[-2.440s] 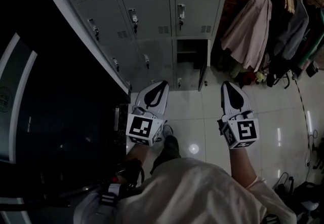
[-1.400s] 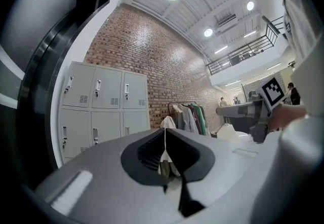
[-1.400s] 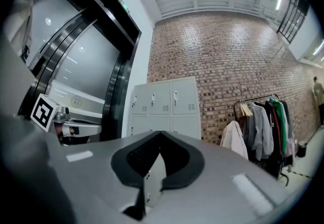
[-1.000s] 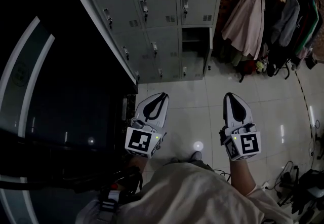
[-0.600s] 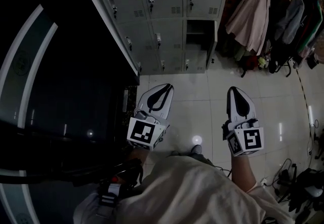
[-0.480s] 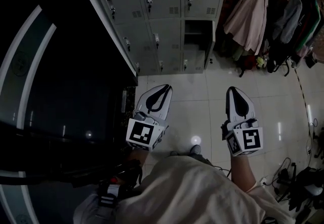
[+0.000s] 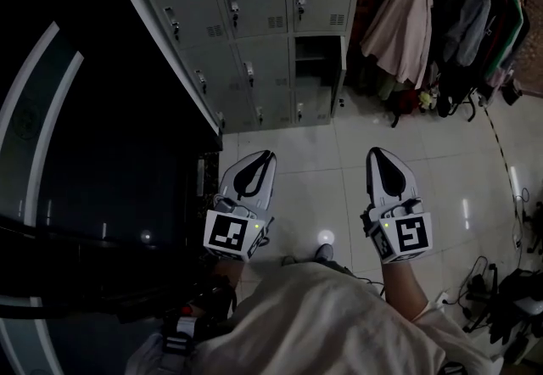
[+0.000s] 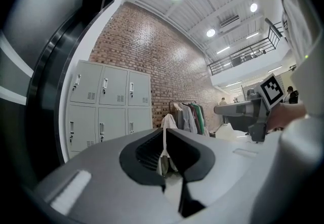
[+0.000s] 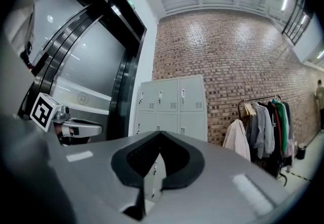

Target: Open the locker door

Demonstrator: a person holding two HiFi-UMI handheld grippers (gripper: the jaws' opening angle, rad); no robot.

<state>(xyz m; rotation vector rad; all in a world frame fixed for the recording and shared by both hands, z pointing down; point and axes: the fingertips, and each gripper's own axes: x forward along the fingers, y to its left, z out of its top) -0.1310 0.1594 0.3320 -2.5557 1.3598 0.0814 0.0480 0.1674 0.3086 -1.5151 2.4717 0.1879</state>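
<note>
- Since half a second ago, the lockers [image 7: 254, 17] slide left in the head view, and both grippers drift with them.
- Our left gripper [image 7: 266, 155] has its jaws together, empty; the doors [image 8: 105, 91] sit off to its left.
- One compartment [image 7: 318, 55] already gapes; the other doors stand shut, well ahead.
- Our right gripper [image 7: 379, 152], jaws together and empty, points straight at them, so we judge it better aligned.

The locker bank [image 7: 254, 17] runs off the top edge of the head view, so its upper rows are cut away. The one open compartment [image 7: 318, 59] is too dark inside to read. Only the tip of a shoe [image 7: 323, 252] shows past the person's torso [image 7: 322, 322] — the rest is covered.
</note>
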